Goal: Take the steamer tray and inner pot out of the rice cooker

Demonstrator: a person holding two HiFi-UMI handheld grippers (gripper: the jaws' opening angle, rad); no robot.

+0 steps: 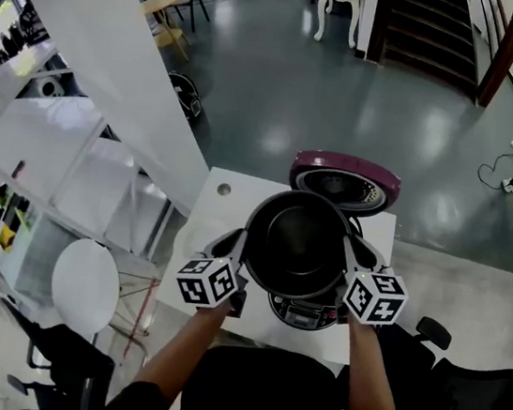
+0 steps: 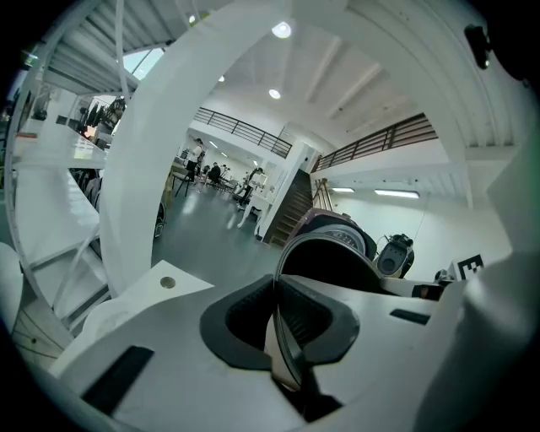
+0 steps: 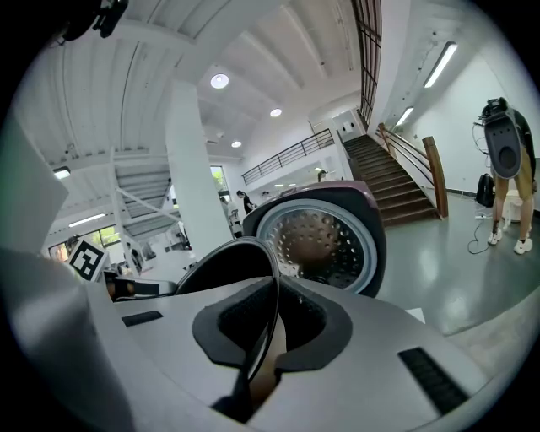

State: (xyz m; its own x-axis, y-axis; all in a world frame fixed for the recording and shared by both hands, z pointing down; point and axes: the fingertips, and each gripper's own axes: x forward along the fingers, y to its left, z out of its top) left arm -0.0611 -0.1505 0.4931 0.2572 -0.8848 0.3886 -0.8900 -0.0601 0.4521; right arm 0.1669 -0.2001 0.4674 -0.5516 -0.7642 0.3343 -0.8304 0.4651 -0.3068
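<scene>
My left gripper (image 1: 234, 248) and right gripper (image 1: 353, 256) have their fingers clamped on opposite rims of the inner pot (image 1: 297, 243). I hold it clear above the rice cooker (image 1: 303, 312). Remaining: place it on the counter (image 1: 218, 205). Steamer tray not in view.

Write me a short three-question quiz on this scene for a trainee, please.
1. Multiple choice: what do the left hand-held gripper and the right hand-held gripper both clamp?
A. the rim of the inner pot
B. a steamer tray
C. the table's edge
2. Short answer: where is the inner pot relative to the rice cooker?
3. True or false: the cooker's lid is shut.

Key
1. A, one gripper on each side of the rim.
2. Held in the air above the cooker, out of its body.
3. False: the lid stands open behind the pot.
</scene>
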